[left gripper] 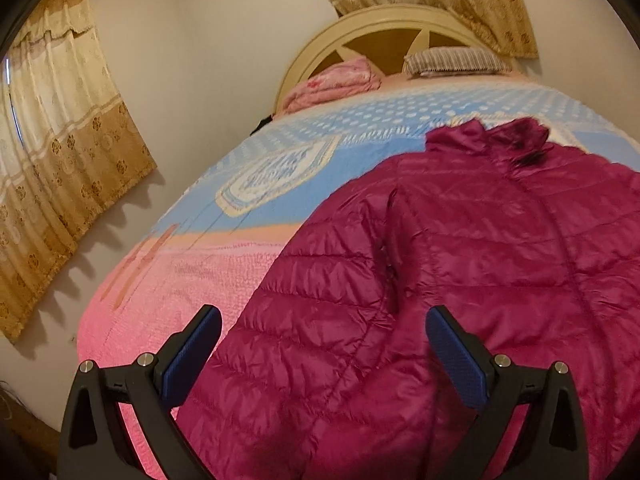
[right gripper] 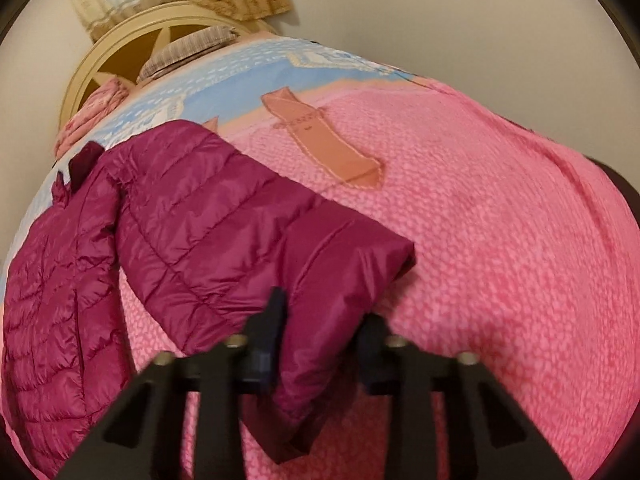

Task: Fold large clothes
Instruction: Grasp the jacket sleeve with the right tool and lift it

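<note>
Folding starts with the bed (right gripper: 500,240): the jacket (left gripper: 460,272) lies spread across its near half, collar toward the headboard. I'd carry the sleeve (right gripper: 248,232) flat over the body. My right gripper (right gripper: 320,344) pinches its cuff; my left gripper (left gripper: 320,344) hangs spread, holding nothing.
</note>
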`<state>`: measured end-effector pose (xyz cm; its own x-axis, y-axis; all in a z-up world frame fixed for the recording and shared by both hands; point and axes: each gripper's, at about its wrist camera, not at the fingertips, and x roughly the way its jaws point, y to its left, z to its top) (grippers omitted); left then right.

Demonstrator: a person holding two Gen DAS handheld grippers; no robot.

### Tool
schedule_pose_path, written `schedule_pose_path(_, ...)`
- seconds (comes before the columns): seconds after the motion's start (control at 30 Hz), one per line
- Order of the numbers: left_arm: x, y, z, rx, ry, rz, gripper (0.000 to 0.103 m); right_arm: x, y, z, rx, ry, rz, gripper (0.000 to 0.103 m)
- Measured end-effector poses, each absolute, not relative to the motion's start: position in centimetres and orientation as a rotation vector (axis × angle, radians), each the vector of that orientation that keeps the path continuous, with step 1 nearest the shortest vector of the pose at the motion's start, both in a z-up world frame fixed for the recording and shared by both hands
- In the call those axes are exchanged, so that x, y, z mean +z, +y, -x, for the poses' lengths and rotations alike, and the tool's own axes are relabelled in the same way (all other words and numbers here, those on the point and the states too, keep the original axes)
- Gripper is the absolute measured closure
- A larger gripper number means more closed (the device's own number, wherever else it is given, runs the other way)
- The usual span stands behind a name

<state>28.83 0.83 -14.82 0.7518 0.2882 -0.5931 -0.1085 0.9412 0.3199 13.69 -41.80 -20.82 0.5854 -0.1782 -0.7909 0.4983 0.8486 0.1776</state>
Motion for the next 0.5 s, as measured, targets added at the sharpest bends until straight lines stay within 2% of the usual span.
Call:
schedule_pose_path(0.03,-15.1,1.0,-29.4,0.225,0.699,-0.273,0.001,-20.6,-41.7,-14.0,-0.404,0.857,-0.397,0.083)
schedule_pose_path(0.13,-15.3,1.6,-30.8,0.238,0.719,-0.26,0.001,-20.0,-41.9,-15.3,-0.398,0.844,-0.368,0.087)
schedule_pose_path(0.5,-14.3,4.9,-34.2,0.297,0.724,-0.231,0.001,-13.9,-37.2,-22.0,-0.329,0.717,-0.179,0.088)
